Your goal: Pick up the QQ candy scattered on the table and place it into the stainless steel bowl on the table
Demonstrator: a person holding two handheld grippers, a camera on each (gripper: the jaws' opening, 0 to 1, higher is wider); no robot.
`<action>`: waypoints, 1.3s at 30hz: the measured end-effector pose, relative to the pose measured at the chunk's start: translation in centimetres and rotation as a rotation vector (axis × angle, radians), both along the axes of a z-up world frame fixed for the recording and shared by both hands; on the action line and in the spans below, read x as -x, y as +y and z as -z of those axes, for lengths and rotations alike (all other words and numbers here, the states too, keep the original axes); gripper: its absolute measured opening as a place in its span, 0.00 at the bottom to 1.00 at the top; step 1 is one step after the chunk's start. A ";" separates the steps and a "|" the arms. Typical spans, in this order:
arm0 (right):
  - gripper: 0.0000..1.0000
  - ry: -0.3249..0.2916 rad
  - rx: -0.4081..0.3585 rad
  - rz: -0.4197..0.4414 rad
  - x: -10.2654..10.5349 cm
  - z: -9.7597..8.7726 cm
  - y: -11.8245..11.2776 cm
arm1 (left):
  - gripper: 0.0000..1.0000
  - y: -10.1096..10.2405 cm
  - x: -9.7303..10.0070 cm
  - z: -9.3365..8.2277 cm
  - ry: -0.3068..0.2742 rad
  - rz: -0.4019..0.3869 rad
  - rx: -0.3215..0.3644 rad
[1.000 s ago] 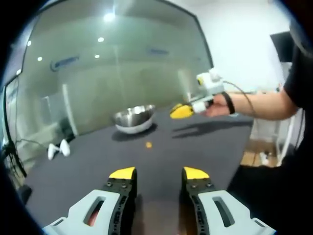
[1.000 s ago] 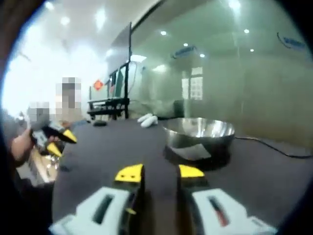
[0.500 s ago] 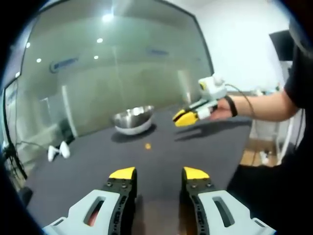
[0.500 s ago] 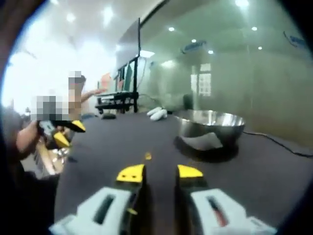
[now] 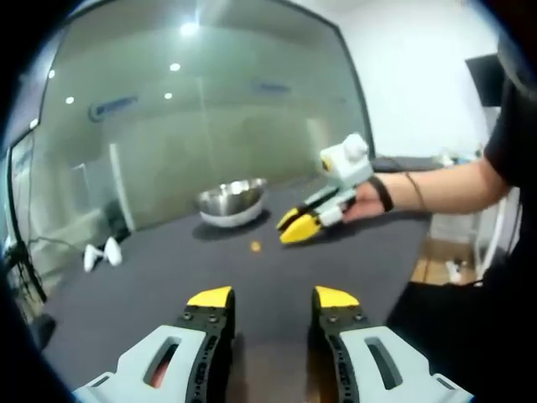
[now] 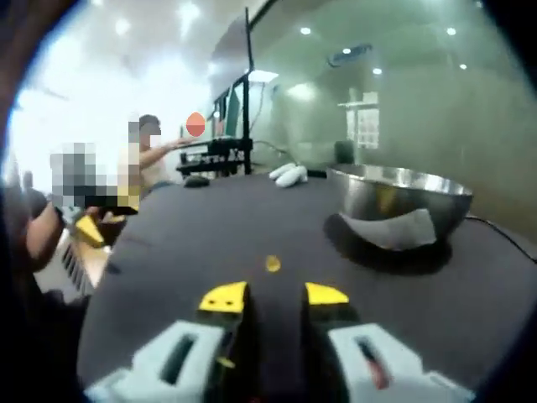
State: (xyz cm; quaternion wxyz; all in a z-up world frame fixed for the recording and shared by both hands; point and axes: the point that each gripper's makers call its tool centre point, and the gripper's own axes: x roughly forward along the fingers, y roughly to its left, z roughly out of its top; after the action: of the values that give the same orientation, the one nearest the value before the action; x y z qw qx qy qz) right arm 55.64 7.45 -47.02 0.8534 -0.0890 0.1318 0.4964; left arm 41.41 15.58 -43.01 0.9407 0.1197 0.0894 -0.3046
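One small orange QQ candy (image 5: 255, 247) lies on the dark table; in the right gripper view the candy (image 6: 272, 264) sits just beyond my right gripper (image 6: 274, 295), which is open and empty. The stainless steel bowl (image 5: 232, 201) stands farther back on the table; in the right gripper view the bowl (image 6: 398, 204) is to the right of the candy. My left gripper (image 5: 273, 296) hangs open and empty over the near part of the table. In the left gripper view, the right gripper (image 5: 297, 227) comes in from the right, yellow tips low beside the candy.
The dark table (image 5: 168, 285) spreads wide around the candy. Two white objects (image 5: 99, 254) lie near its left edge, seen behind the bowl as white objects (image 6: 289, 175) in the right gripper view. A glass wall (image 5: 193, 126) stands behind. A person (image 6: 147, 159) sits at another desk.
The right gripper has moved down and toward the candy, which now lies just in front of its tips. The left gripper has held still.
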 end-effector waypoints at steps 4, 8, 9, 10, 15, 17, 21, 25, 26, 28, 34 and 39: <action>0.25 0.016 0.011 -0.020 -0.9 0.7 1.4 | 0.38 0.2 0.1 0.1 0.003 -0.006 0.000; 0.25 0.021 0.028 -0.033 -1.3 0.9 2.9 | 0.38 0.4 0.1 0.2 0.005 -0.011 0.001; 0.25 0.022 0.030 -0.034 -1.5 1.0 3.2 | 0.38 0.4 0.1 0.2 0.007 -0.013 0.001; 0.25 0.028 0.026 -0.035 -1.6 0.9 3.4 | 0.38 0.5 0.1 0.3 0.008 -0.017 -0.002; 0.19 0.006 0.038 -0.049 -2.5 1.0 4.7 | 0.38 0.7 0.3 0.2 0.007 -0.018 -0.005; 0.17 0.003 0.040 -0.058 -2.3 1.0 4.7 | 0.38 1.0 0.3 0.1 0.006 -0.024 -0.003; 0.11 0.009 0.027 -0.061 -2.2 1.0 4.6 | 0.38 1.3 0.3 0.2 0.008 -0.036 0.000; 0.09 0.016 0.024 -0.043 -2.0 0.9 4.6 | 0.38 1.3 0.2 0.3 0.011 -0.036 -0.001; 0.09 0.012 0.028 -0.044 -2.0 0.9 4.6 | 0.38 1.2 0.2 0.3 0.011 -0.033 -0.001; 0.09 0.015 0.028 -0.041 -1.9 0.9 4.6 | 0.38 1.0 0.3 0.3 0.011 -0.028 -0.001; 0.09 0.010 0.036 -0.028 -1.7 0.8 4.6 | 0.38 0.9 0.2 0.3 0.011 -0.026 -0.003; 0.09 0.005 0.000 0.017 -1.6 -0.5 3.3 | 0.38 0.9 0.2 0.2 0.009 -0.025 0.001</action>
State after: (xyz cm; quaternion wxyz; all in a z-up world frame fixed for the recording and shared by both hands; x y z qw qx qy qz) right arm 57.29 10.79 -46.48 0.8573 -0.0866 0.1348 0.4892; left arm 41.23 16.46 -43.18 0.9440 0.1168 0.0948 -0.2935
